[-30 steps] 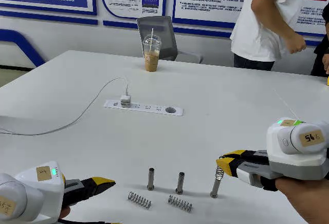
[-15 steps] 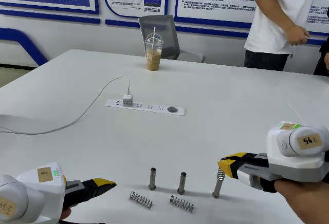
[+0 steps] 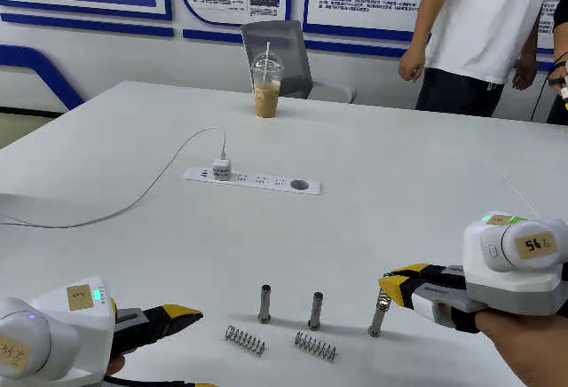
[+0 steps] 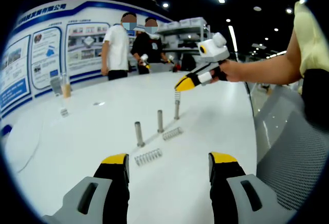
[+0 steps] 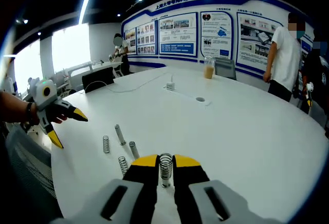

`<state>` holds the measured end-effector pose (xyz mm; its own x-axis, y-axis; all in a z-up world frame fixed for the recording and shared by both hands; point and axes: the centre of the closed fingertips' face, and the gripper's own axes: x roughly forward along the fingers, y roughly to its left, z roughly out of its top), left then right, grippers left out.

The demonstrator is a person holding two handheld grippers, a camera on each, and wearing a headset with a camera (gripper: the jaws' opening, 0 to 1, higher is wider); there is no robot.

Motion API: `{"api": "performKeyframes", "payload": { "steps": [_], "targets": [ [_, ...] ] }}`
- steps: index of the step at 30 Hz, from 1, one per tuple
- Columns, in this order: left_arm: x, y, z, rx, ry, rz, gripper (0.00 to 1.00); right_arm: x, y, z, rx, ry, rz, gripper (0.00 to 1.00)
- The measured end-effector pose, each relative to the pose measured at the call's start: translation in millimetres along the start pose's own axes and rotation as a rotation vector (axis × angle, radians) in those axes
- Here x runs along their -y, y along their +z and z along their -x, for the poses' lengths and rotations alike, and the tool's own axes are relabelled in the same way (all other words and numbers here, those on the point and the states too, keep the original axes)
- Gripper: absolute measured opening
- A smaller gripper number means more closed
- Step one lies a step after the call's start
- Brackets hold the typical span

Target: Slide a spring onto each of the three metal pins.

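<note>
right gripper (image 5: pixel 165 160) fingers still clamp spring (image 3: pixel 383 301) on rightmost pin (image 3: pixel 376 321) | left gripper (image 4: pixel 168 158) fingers stay spread

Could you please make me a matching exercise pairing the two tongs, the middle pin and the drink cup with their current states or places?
1. right tongs
2. left tongs
3. middle pin
4. drink cup

a. open, holding nothing
b. upright and bare
c. shut on a spring atop the right pin
d. near the table's far edge, before a chair

Pairs: 1-c, 2-a, 3-b, 4-d.
</note>
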<state>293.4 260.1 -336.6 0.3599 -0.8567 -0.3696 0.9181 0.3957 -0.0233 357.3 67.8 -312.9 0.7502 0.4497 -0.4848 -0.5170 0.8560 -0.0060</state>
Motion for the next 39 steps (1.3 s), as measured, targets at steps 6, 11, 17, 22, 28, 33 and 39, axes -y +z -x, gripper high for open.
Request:
{"api": "performKeyframes", "payload": {
  "steps": [6, 11, 17, 22, 28, 33, 39],
  "targets": [
    [-0.1, -1.2, -0.2, -0.003, 0.0, 0.002, 0.64, -1.3, -6.4, -5.0, -0.009, 0.005, 0.006, 0.12],
    [-0.6, -2.2, -0.2, -0.004, 0.002, 0.005, 0.64, -1.0, -13.2, -8.4, -0.018, 0.005, 0.005, 0.12],
    [-1.1, -3.6, 0.1, -0.007, 0.003, 0.007, 0.64, -0.4, -19.2, -10.7, -0.032, 0.005, 0.005, 0.12],
    [-0.8, -3.4, -0.6, -0.006, 0.003, 0.008, 0.64, -1.0, -23.3, -13.5, -0.046, 0.007, 0.012, 0.12],
    [0.1, -3.8, -1.0, -0.006, 0.001, 0.01, 0.64, -1.8, -27.4, -15.4, -0.062, 0.006, 0.025, 0.12],
    [0.5, -4.5, -0.9, -0.006, 0.001, 0.012, 0.64, -0.7, -31.0, -16.6, -0.072, 0.005, 0.026, 0.12],
    [0.7, -4.3, -1.5, -0.004, -0.001, 0.013, 0.64, -1.9, -35.4, -19.3, -0.091, 0.009, 0.031, 0.12]
  ]
}}
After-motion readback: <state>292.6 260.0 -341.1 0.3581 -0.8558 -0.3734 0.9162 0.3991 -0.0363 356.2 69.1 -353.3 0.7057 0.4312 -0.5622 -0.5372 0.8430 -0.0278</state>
